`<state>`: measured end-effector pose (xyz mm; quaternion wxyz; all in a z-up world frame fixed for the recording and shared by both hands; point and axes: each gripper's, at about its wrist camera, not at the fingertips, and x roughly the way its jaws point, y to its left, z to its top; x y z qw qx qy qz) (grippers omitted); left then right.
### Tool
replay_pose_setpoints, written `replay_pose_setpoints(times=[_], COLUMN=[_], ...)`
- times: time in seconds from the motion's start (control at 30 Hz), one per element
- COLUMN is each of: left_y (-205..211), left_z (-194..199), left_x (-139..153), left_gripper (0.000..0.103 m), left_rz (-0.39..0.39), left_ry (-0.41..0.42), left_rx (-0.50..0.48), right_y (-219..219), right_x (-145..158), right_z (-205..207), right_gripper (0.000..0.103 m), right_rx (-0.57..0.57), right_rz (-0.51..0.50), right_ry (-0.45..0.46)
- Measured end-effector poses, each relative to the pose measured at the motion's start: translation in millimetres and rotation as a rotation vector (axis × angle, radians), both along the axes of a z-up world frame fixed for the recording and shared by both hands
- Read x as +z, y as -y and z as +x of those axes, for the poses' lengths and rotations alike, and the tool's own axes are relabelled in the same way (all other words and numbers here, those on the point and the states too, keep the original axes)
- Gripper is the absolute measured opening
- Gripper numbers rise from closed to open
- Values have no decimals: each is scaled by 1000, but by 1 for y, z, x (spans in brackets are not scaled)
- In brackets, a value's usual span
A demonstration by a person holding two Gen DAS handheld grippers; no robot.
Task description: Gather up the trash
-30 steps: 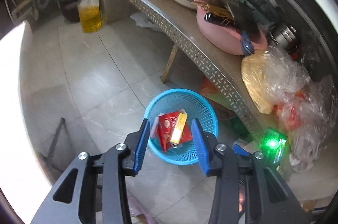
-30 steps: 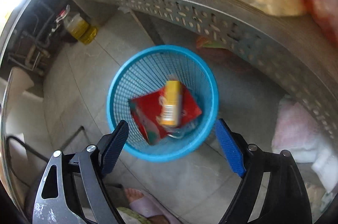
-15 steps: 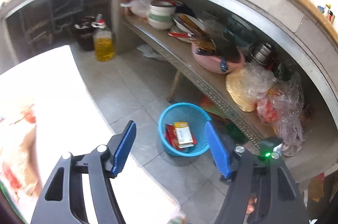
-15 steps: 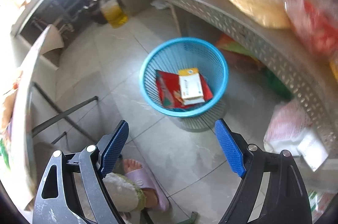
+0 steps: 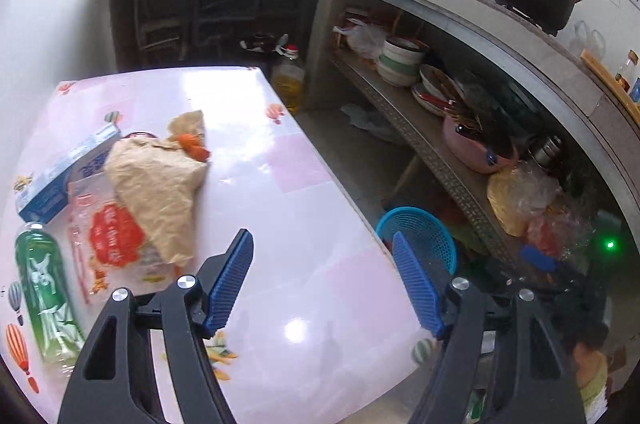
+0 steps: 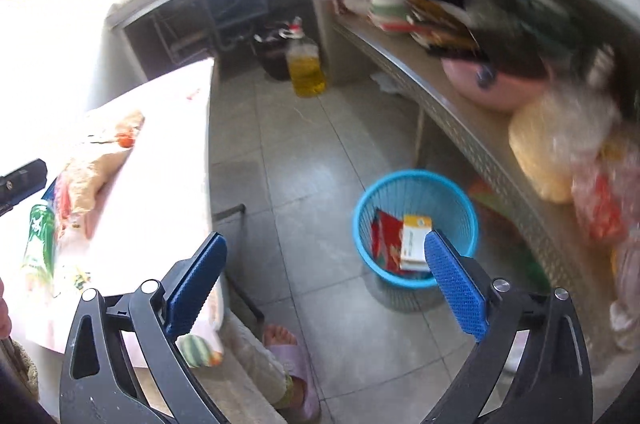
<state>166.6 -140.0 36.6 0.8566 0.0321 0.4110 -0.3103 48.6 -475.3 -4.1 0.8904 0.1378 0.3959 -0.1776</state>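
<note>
Your left claw (image 5: 322, 278) hangs over the near part of the table (image 5: 304, 216), its blue pads spread wide with nothing between them, which suits reaching for another piece of trash. That trash lies at the left of the left wrist frame: a crumpled brown paper bag (image 5: 160, 184) draped over a clear wrapper with a red label (image 5: 112, 240), a blue box (image 5: 60, 176) beside them and a green bottle (image 5: 44, 288) lying flat at the lower left.

Your right claw (image 6: 326, 280) is just as wide apart and empty, held above the floor beside the table edge. The blue basket (image 6: 416, 184) stands on the floor at right of centre in the right wrist frame, close under the metal shelf (image 6: 460, 120), so drops from the table side are short. It already holds 2 items: a red packet (image 6: 384, 236) and a white-and-yellow carton (image 6: 414, 240). By my reading, the paper bag is the easiest next grab, since it sits on top.
</note>
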Motion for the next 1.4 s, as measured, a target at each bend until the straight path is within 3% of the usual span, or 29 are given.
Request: replay_pose_setpoints(times=[0.2,0.47,0.67,1.03,1.27,1.4], left_y=[-34,-70,-105,-158,-161,-158], left_z=[-1,-10,-20,-27,-22,-12], left_x=[-3,-11,-7,-1,2,3], left_gripper=[71,71,71,71,71,71], left_rz=[-3,-2,-11,-68,-118,-139], left_ry=[19,27,49,83,79,65], left_rx=[58,125,195,295,283,271], right_y=[-39,-67,-78,-109,-120,-115], right_x=[15,30,32,38,38,28], right_z=[15,27,41,101,167,202], right_gripper=[95,95,95,95,94,84], right_rx=[27,133,297,450,499,480], right_rz=[-186,-267,-88,238,352,408], right_ry=[-8,39,108,86,73,44])
